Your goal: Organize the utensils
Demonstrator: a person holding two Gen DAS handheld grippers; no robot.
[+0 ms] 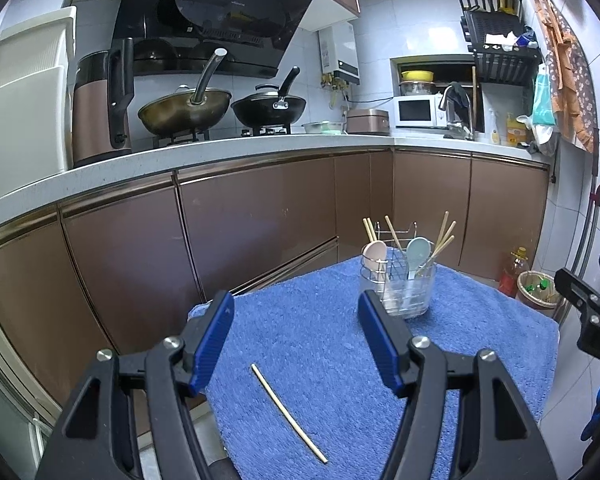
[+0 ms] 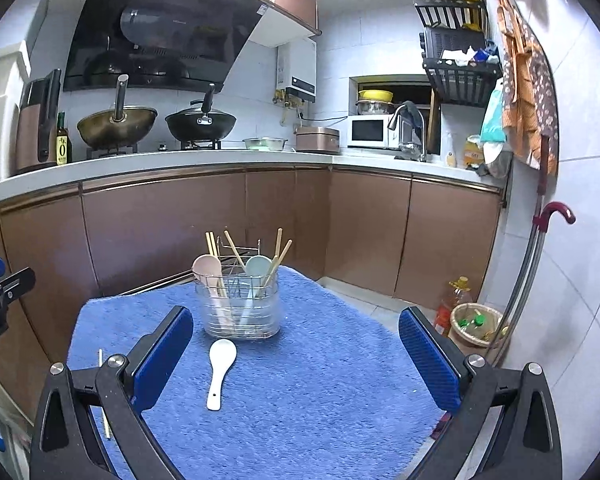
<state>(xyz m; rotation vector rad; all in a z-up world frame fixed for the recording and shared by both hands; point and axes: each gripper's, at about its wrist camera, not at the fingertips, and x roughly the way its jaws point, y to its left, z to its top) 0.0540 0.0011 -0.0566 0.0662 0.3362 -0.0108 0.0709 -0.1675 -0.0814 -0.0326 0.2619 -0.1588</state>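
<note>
- Utensil holder (image 2: pixel 242 304) on towel (image 2: pixel 320 380), 12 o'clock, far edge.
- Loose spoon (image 2: pixel 219 372) just before holder, 6 o'clock.
- Lone chopstick (image 1: pixel 288 412) at 9 o'clock side.
- Spoons, chopsticks (image 2: pixel 278 256) standing in holder.

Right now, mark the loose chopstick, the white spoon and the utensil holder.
loose chopstick (image 1: pixel 288 413), left wrist view, middle of its shaft.
white spoon (image 2: pixel 219 372), right wrist view, upper handle below the bowl.
utensil holder (image 2: pixel 242 312), right wrist view, its clear front wall.
</note>
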